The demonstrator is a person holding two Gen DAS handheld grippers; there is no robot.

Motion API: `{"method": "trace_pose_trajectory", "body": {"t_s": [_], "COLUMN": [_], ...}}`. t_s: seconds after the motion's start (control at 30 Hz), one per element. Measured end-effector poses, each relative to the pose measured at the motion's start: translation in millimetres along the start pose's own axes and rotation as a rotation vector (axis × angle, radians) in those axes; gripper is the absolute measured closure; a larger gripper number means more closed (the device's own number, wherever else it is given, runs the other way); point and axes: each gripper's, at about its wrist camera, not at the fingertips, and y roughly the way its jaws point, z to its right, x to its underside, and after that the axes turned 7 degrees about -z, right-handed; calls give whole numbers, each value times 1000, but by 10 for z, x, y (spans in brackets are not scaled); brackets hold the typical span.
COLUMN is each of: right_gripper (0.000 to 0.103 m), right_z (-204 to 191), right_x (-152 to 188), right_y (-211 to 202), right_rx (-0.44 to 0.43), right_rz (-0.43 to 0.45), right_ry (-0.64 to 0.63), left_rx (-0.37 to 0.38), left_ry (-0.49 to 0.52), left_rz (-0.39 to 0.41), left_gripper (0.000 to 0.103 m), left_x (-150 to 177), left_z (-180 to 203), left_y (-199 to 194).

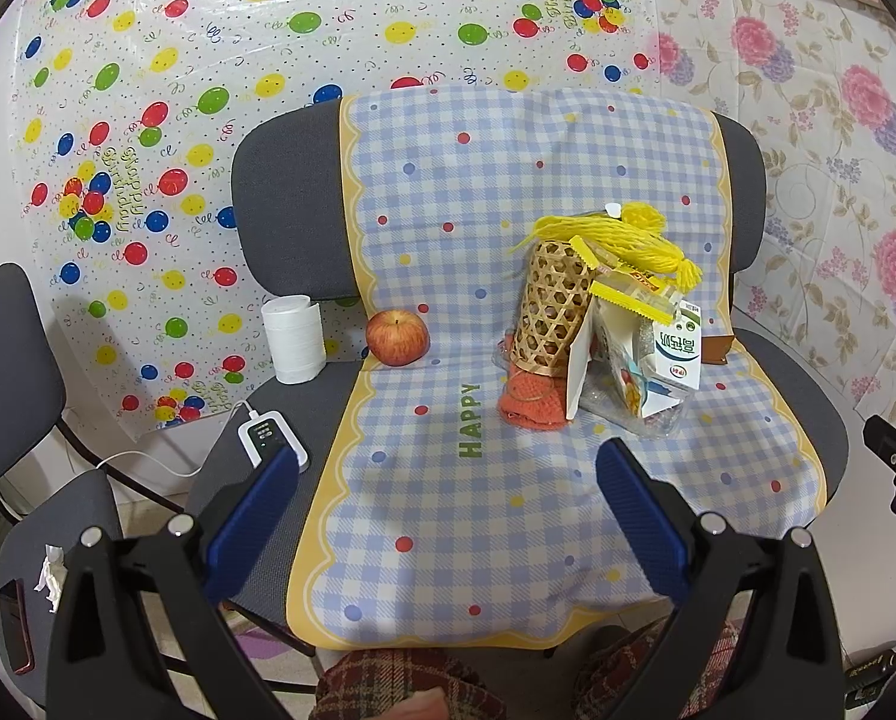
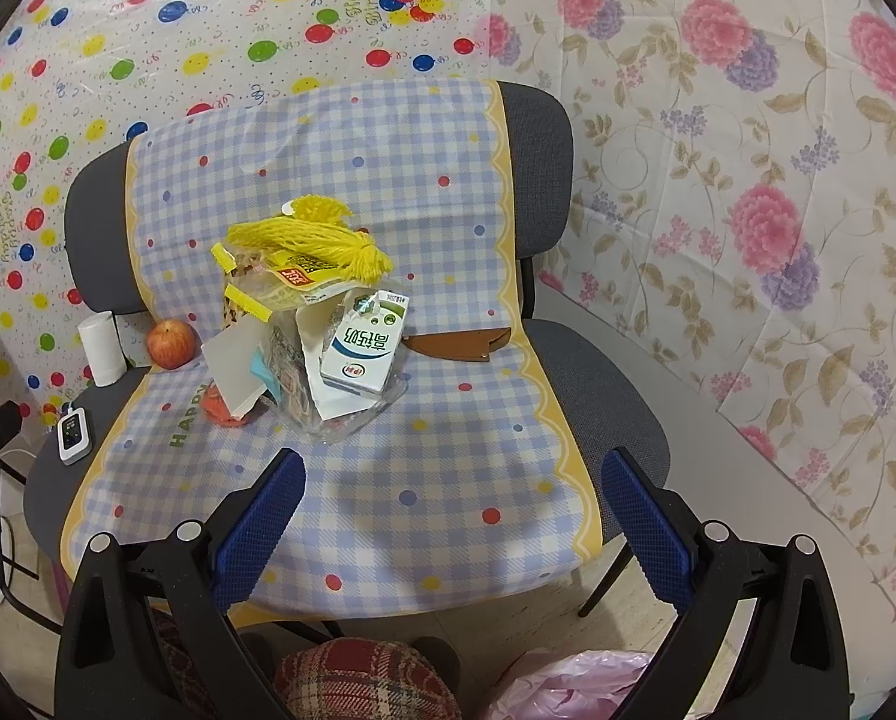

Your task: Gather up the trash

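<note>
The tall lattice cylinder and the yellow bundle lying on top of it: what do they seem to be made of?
The tall tan lattice cylinder looks like woven bamboo or rattan strips, matt and dry: open hexagonal gaps show between flat bands. The yellow tasselled bundle looks like soft yarn, probably wool or acrylic: parallel fuzzy strands tied into tufts. The exact fibre cannot be told.

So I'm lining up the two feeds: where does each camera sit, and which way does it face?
Left wrist: on the left gripper, looking down and forward at the checked-cloth chair; blue fingers open, plaid trouser knees below.
Right wrist: on the right gripper, further right, facing the same chair; blue fingers open, plaid knee below.
Both show the white-and-green milk carton and red apple.
</note>
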Motion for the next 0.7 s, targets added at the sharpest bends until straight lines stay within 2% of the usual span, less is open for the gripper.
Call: {"method": "trace_pose_trajectory", "body": {"t_s": [0.57,0.7], "right_gripper": [6,6], "right_z": [-8,-25], "right_x": [-5,-50], "right_y": [16,134], "right_rx": [-3,-88], "right_rz": [-6,-25], "right_ry": [9,7], "left_rx": [0,14], "left_ry": [1,-4], "left_rz": [-6,-16], "left_gripper": [6,6], "left_x": [-18,-44], "left_z": [-3,11], "left_y": [-22,39]}}
